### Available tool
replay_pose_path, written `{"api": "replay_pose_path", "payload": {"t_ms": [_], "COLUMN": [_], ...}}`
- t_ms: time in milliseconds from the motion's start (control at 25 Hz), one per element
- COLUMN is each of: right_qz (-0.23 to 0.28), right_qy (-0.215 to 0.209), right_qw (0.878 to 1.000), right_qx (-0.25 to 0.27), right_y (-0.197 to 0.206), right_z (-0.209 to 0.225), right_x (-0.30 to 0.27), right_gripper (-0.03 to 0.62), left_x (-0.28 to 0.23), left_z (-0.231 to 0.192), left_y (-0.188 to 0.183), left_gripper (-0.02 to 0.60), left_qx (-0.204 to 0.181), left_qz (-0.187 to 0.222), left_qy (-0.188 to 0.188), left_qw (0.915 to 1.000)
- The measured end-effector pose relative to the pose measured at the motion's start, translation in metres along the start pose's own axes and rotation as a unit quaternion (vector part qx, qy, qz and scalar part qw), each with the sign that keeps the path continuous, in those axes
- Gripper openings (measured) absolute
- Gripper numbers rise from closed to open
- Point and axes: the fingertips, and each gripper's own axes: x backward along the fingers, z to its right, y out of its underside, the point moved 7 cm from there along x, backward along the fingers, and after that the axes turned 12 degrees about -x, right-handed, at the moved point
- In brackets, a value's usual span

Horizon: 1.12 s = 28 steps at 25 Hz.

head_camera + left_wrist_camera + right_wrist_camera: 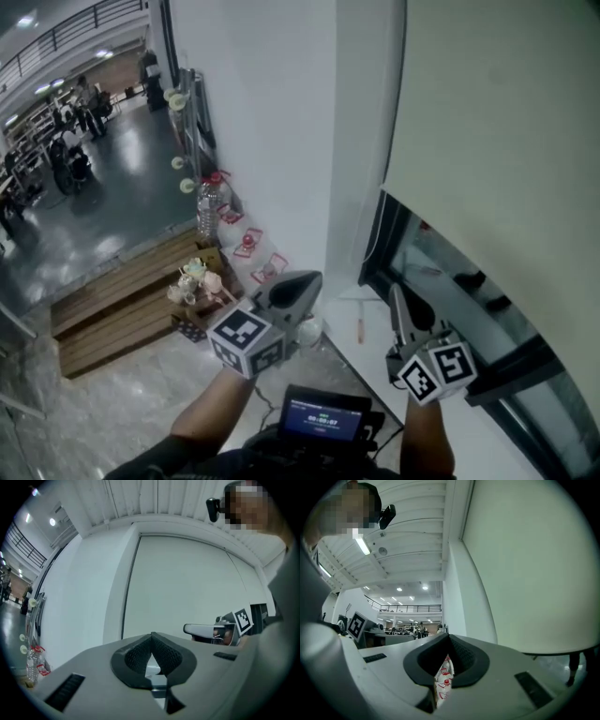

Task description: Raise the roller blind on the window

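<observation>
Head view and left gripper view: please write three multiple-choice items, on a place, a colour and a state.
1. Where does the water bottle stand?
A. by the white wall, left of the window
B. on the window sill
C. behind the glass
2. What colour is the roller blind?
A. red
B. black
C. cream
3. How is the left gripper?
A. wide open
B. shut, empty
C. shut on a cord
Answers: 1 A, it stands beside that wall; 2 C, the cloth is pale; 3 B, its jaws meet on nothing.
</observation>
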Motion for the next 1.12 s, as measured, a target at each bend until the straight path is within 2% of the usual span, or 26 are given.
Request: {"api": "replay_pose_path", "payload": {"t_ms": [280, 560, 800, 1120], "right_qz": [0.003, 0.005, -0.001, 0.0], "right_qy": [0.014, 0.027, 0.016, -0.015], "right_qw": [1.0, 1.0, 1.0, 1.0], "right_qx": [0.002, 0.006, 0.0, 0.001], "right_y": [0.001, -0.007, -0.01, -0.03], "right_z": [0.011, 0.025, 0.048, 0.102], "right_x": [-0.046, -0.07, -0.089, -0.126], "right_gripper": [0.0, 0.0, 0.0, 0.0], "left_x": [-0.022, -0.045, -0.068, -0.123], "left_z": [-0.042, -0.062, -0.074, -0.091], "left_y": [0.008, 0.007, 0.009, -0.003], "left_gripper": [-0.008, -0.007, -0.006, -0.007], "left_qx": [0.003, 0.011, 0.012, -0.002], "left_qz": [0.005, 0.013, 0.014, 0.015], "left_qy": [0.015, 0.021, 0.014, -0.014], "left_qw": [0.9999, 0.9996, 0.9997, 0.9998]}}
